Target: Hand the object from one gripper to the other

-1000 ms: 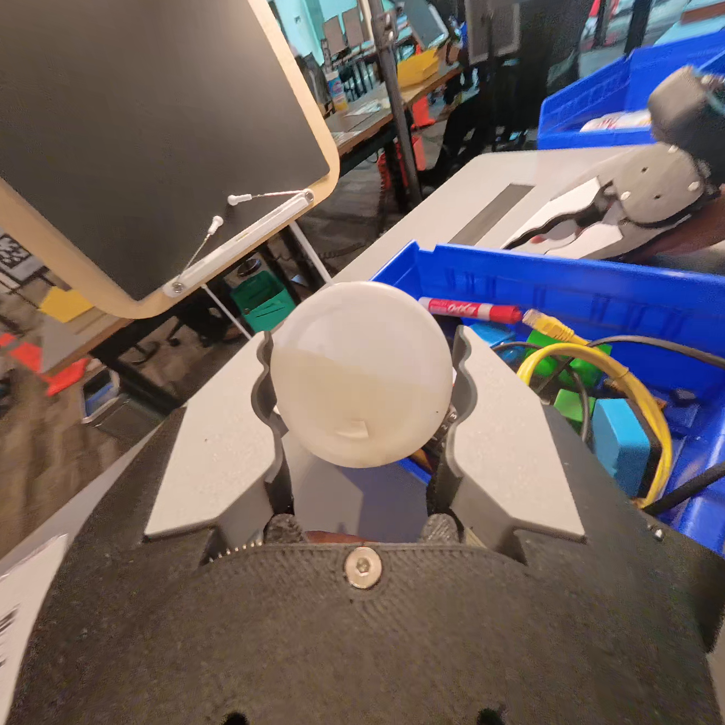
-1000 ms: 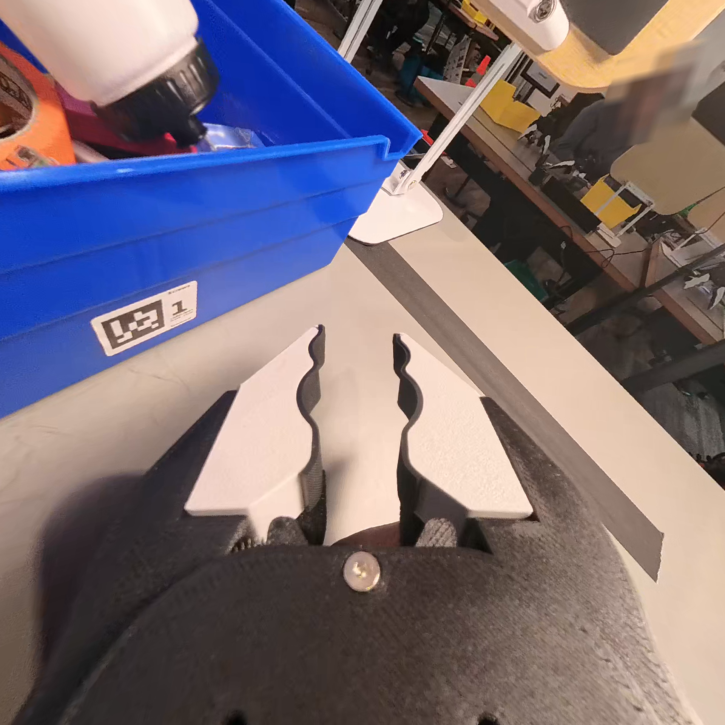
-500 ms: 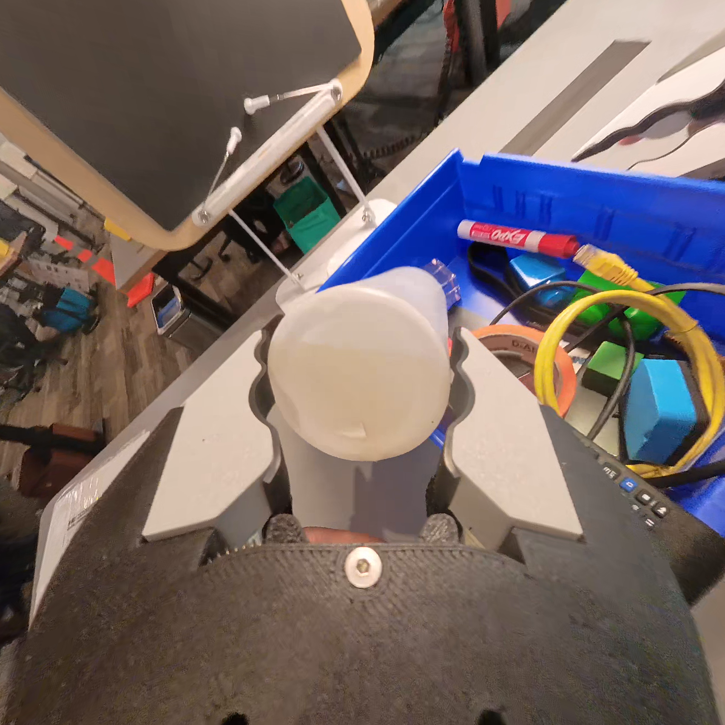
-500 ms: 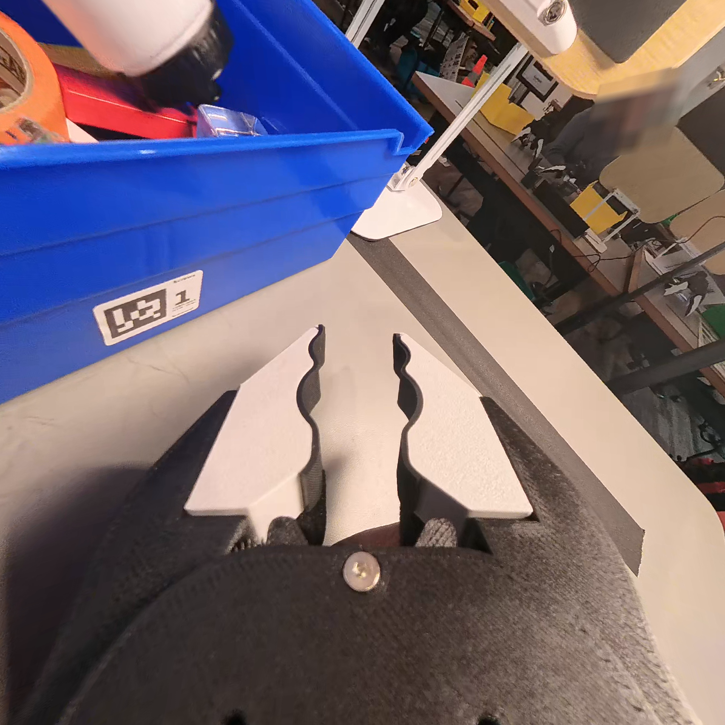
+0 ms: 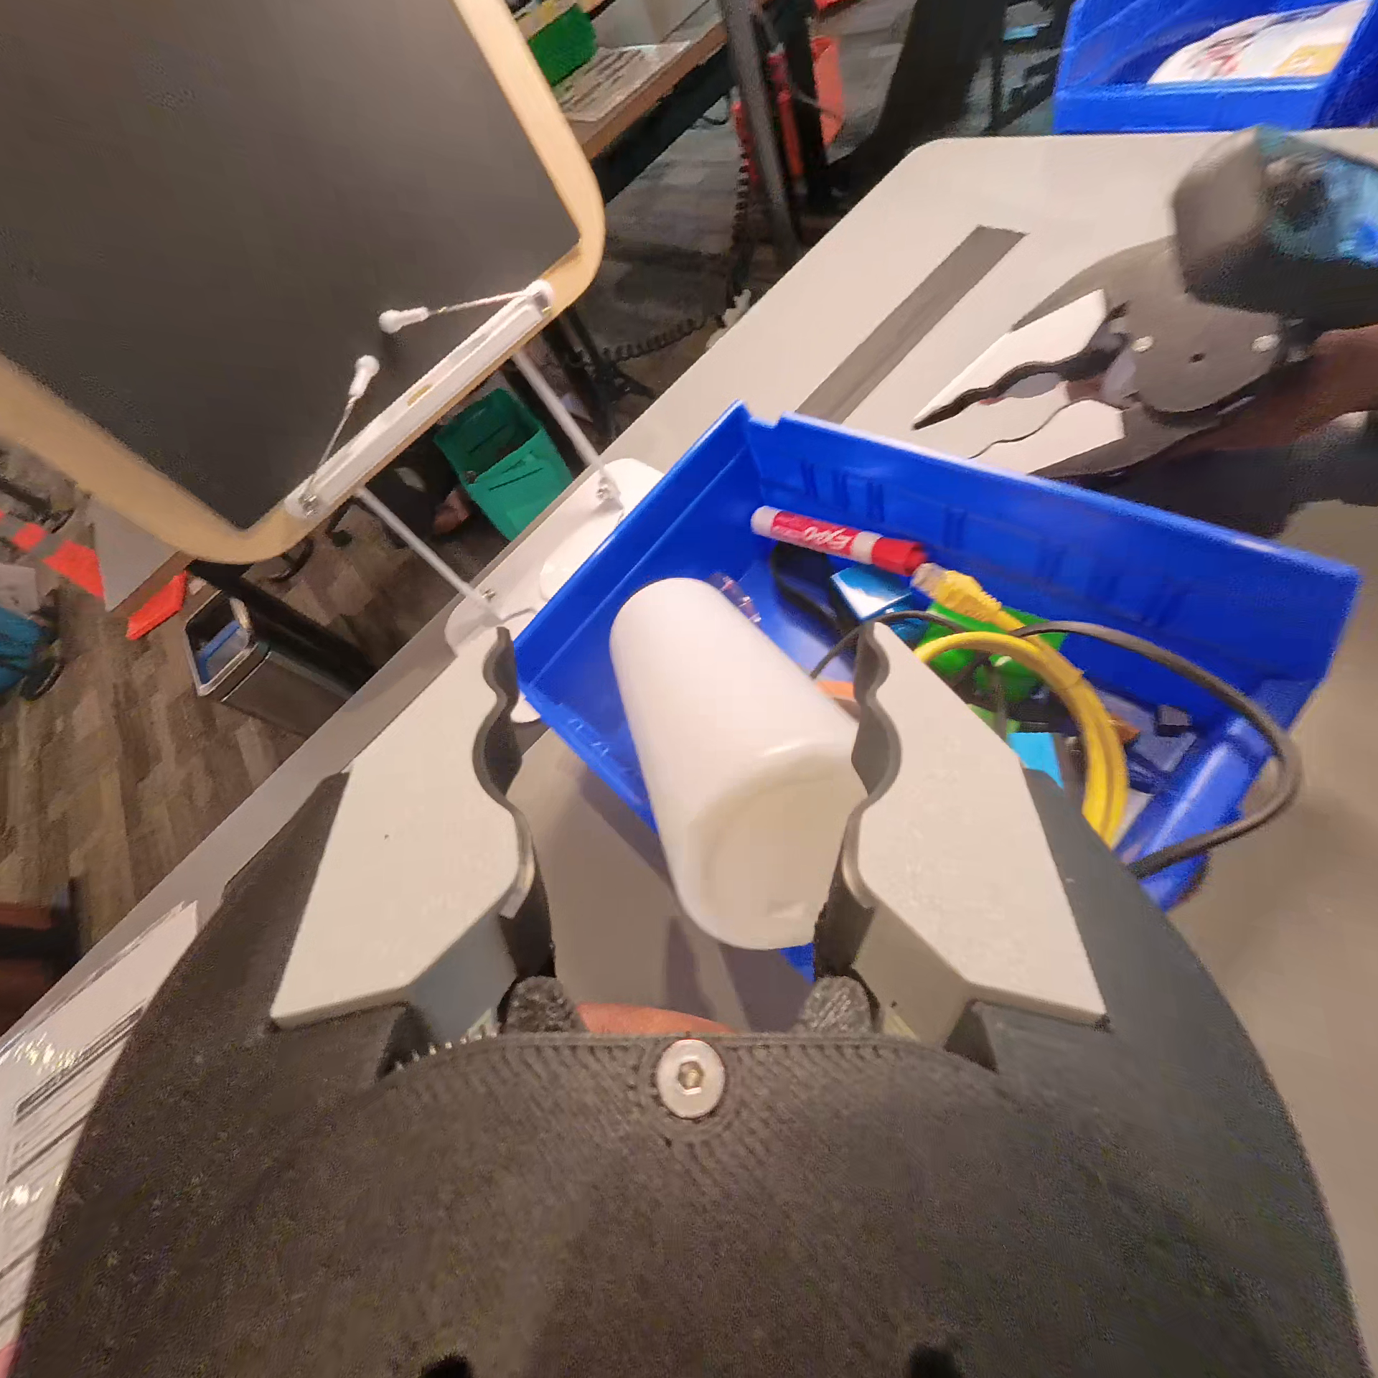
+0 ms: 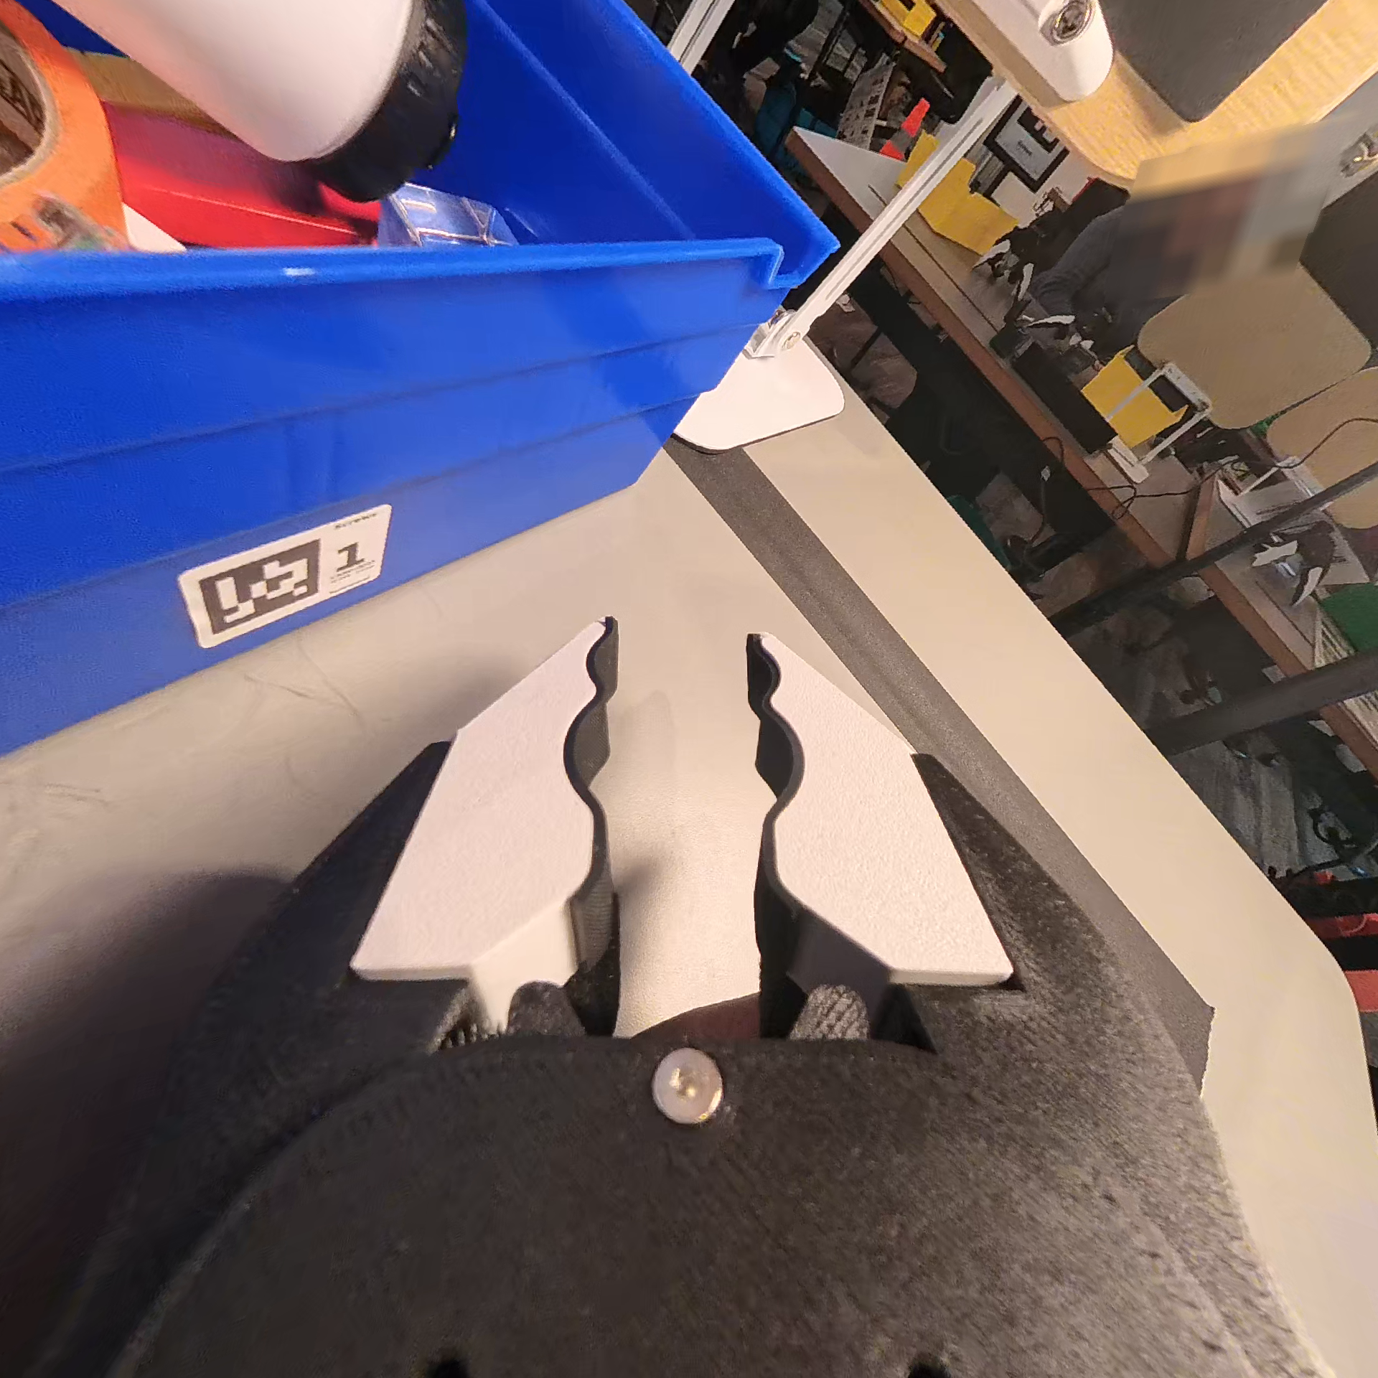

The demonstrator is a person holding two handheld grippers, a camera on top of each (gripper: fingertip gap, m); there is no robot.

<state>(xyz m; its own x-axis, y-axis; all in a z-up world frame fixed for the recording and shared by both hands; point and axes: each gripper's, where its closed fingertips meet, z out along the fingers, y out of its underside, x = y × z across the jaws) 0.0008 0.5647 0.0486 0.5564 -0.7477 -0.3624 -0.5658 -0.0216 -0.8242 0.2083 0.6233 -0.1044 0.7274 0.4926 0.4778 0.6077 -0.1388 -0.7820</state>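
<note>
Left wrist view: left gripper (image 5: 682, 753) now spread, white bottle (image 5: 734, 753) slipping bin-ward, touching only one finger — released, not handed; right gripper (image 6: 680, 753) parted, empty.

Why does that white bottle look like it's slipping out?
The white bottle sits askew in the left gripper: it leans against one finger, with a gap beside the other. It is tipping into the blue bin.

— Where is the white plastic bottle (image 5: 731, 753)?
— Between the left gripper (image 5: 682, 634) fingers, over the blue plastic bin (image 5: 1044, 514) corner.
— And the right gripper (image 5: 1029, 388)?
— At two o'clock, behind the bin, over the grey table (image 5: 969, 186).
</note>
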